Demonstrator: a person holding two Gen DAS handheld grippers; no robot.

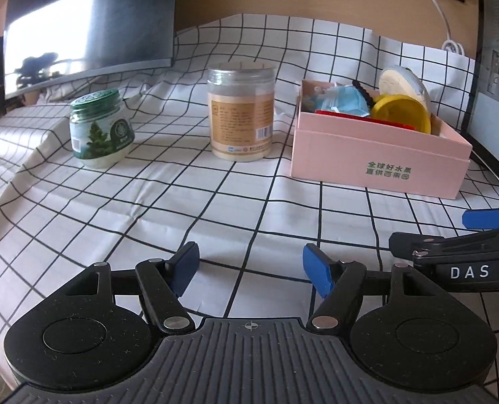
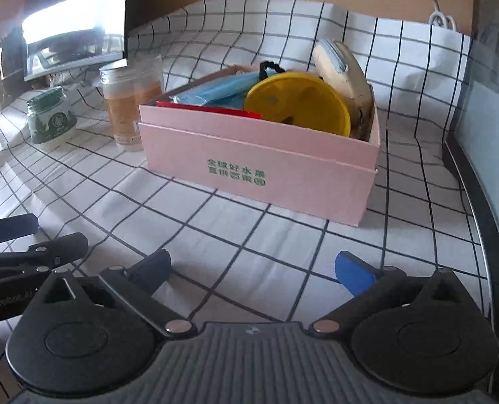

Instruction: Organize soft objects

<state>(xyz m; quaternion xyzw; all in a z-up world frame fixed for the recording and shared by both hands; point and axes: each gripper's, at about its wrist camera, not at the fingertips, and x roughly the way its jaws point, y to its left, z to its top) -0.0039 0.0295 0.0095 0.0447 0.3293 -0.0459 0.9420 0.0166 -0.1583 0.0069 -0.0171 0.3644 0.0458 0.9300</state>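
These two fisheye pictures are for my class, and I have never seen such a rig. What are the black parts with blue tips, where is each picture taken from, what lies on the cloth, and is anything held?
A person holds one hand-held gripper in each hand, with a camera looking along its two blue-tipped fingers. One picture comes from the left hand-held gripper, the other from the right hand-held gripper. Both are open and hold nothing. On the checked cloth stand a green-lidded jar, a taller clear jar and a pink box holding a blue face mask, a yellow lid and other items.
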